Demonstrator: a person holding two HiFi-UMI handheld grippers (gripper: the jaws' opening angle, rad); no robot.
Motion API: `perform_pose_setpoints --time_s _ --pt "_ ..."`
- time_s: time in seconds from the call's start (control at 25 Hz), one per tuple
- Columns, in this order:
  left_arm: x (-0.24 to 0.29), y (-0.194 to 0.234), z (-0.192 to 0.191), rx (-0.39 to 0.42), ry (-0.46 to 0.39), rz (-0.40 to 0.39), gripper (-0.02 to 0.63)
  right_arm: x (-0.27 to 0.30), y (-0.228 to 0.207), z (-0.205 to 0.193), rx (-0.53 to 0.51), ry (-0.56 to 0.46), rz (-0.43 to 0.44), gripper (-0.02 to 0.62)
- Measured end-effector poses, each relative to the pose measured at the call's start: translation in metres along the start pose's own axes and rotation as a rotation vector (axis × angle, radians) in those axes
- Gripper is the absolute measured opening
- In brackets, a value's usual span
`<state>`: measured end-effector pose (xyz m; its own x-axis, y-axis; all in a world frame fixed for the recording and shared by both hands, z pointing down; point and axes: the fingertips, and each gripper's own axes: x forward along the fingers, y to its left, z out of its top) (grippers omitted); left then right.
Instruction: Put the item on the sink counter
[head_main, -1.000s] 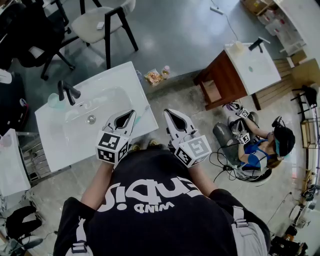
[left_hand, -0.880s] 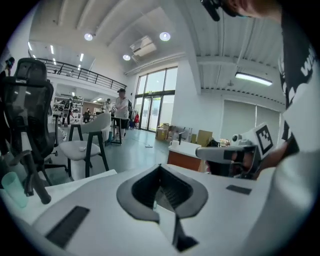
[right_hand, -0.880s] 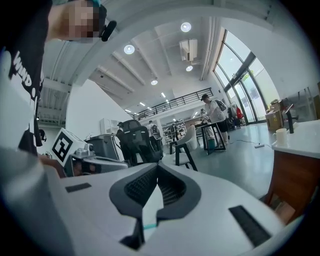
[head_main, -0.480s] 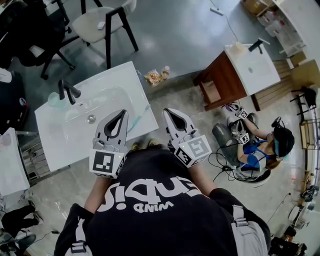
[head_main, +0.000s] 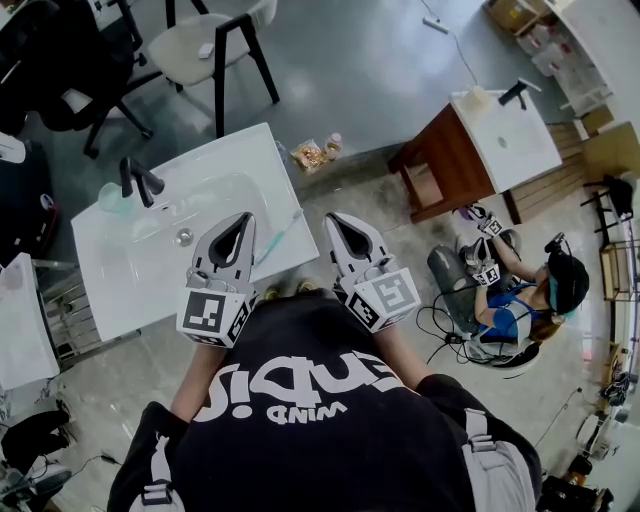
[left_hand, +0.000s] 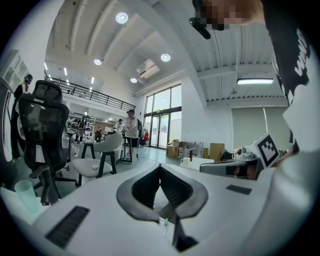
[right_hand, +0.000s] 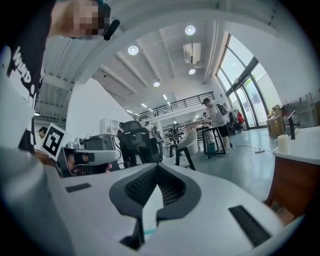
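Note:
A white sink counter with a shallow basin stands at the left of the head view. A slim teal toothbrush lies on it near its right front edge. My left gripper hovers over the counter's front edge just left of the toothbrush, its jaws shut with nothing between them. My right gripper hangs beside the counter's right corner, also shut and empty. In the left gripper view the jaws meet at the tip, and a sliver of the toothbrush shows below them. The right gripper view shows its jaws closed likewise.
A black faucet and a pale green cup stand at the counter's back left. A chair is behind it. Snack packets lie on the floor. A second sink cabinet and a person sitting on the floor are at the right.
My left gripper has drawn back and to the left, away from the toothbrush, and turned straighter. The toothbrush stays on the counter. The right gripper has hardly moved.

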<state>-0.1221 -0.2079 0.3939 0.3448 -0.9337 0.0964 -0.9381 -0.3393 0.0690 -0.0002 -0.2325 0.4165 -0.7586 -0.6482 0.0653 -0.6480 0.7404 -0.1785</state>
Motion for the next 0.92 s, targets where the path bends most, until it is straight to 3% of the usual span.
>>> perform_pose_setpoints --time_s 0.92 --pt "0.0038 0.0092 -0.0061 -0.049 0.018 0.0 0.021 0.0093 0.009 0.0069 -0.025 -0.011 0.028 0.018"
